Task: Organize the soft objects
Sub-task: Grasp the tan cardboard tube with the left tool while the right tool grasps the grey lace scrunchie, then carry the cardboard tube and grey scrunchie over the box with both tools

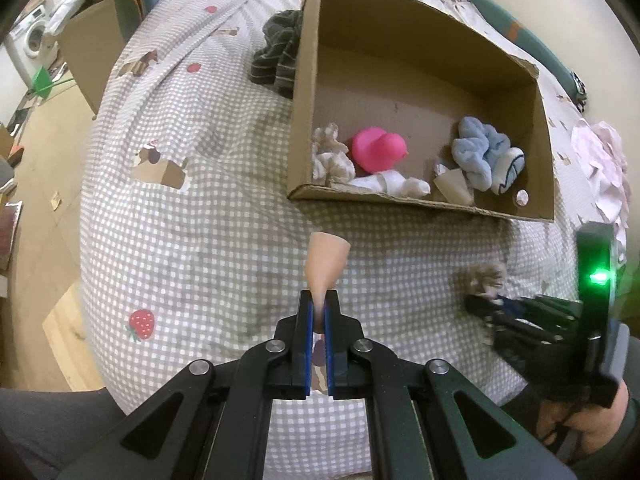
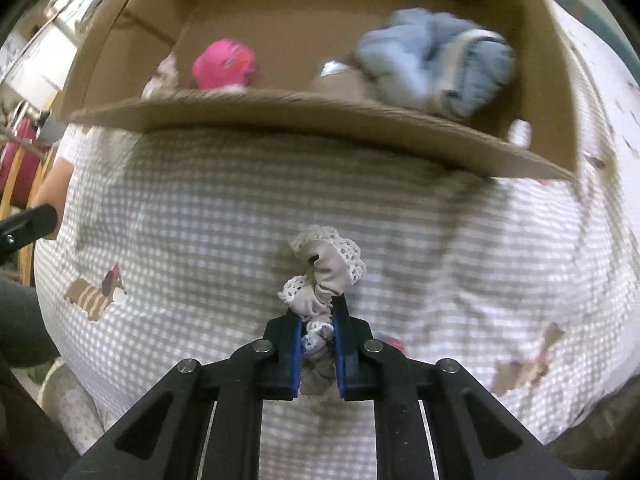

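Black linkages, blue-padded fingers (image 1: 307,320), silver rivets

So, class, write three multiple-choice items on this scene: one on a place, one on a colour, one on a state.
1. Where is the pink toy?
A. on the bedspread
B. in the cardboard box
C. on the floor

2. What colour is the fluffy towel in the box?
A. light blue
B. green
C. black

3. What is the right tool doing?
A. open, holding nothing
B. gripping a lace-trimmed scrunchie
C. gripping a cup

Answers: B, it lies inside the box; A, its pile is pale blue; B, both pads pinch the fabric.
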`<state>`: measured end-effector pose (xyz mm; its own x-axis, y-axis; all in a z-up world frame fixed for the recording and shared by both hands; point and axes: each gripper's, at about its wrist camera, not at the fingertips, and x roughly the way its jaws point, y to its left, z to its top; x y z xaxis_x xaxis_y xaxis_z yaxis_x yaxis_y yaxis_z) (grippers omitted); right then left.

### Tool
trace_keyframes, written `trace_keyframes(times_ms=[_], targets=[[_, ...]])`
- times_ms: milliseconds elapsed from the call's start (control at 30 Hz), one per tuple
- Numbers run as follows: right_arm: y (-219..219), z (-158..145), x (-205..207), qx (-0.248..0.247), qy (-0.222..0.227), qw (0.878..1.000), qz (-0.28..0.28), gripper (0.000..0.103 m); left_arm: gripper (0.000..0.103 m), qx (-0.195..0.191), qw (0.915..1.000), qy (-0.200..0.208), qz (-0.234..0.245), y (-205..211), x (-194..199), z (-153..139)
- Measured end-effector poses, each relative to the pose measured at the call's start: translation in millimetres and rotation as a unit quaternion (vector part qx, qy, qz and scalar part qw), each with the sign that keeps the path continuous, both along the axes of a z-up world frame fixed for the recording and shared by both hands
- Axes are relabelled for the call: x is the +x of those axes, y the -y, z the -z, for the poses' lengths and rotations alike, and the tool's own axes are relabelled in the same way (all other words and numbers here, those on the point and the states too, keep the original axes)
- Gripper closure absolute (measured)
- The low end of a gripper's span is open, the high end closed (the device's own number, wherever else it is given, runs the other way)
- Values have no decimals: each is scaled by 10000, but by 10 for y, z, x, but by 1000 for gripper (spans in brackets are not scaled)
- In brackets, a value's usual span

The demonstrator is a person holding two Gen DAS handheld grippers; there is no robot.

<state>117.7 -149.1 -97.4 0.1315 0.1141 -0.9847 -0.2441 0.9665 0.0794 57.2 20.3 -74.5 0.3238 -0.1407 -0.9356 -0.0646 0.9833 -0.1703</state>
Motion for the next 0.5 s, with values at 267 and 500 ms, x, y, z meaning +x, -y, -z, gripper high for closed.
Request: trace_keyframes(times_ms=[267,500], targets=[[370,-316,-205,641,498,9961,358,89,98,139,9998,144,-69,-28,-19,-45],[627,-531,-385,1032,735,9912,371,89,98,205,9993,251,-163,-67,-34,-86]])
